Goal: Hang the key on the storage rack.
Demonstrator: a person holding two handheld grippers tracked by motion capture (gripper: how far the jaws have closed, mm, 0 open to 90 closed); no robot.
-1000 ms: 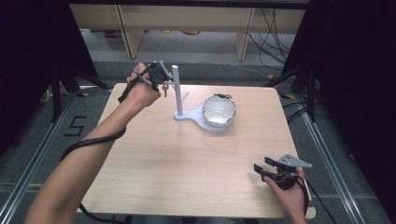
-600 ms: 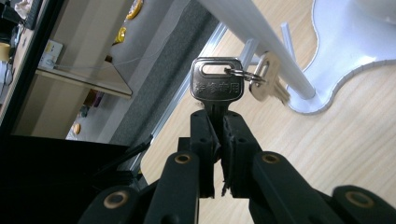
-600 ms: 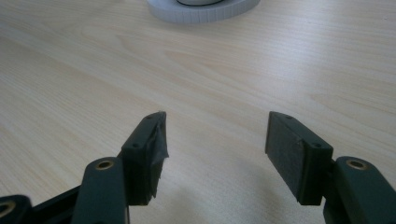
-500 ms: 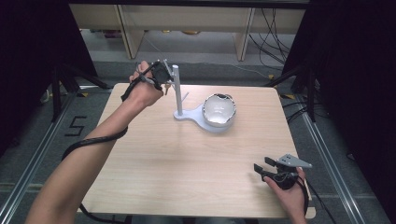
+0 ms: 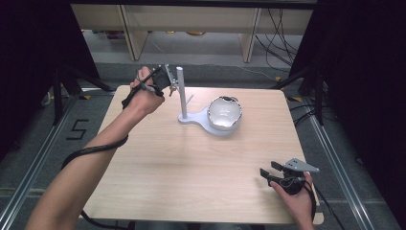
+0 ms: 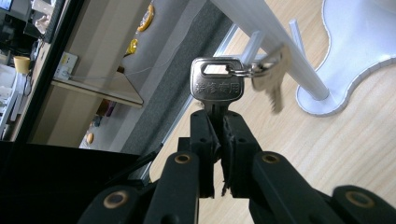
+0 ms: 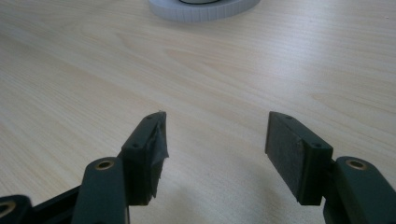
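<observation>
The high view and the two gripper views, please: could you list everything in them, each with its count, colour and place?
Table: one, light wood, centre of the high view.
Stand: one, white; an upright post with small pegs on a flat base, far middle of the table.
Bowl: one, silvery, on the stand's base, right of the post.
Keys: a silver bunch on a ring, count unclear, beside the post.
Shelving: pale wood, beyond the table.
Cables: several, dark, on the floor at far right.
Left gripper: black, shut on one key's blade.
Right gripper: black, open, over the table's near right corner.
</observation>
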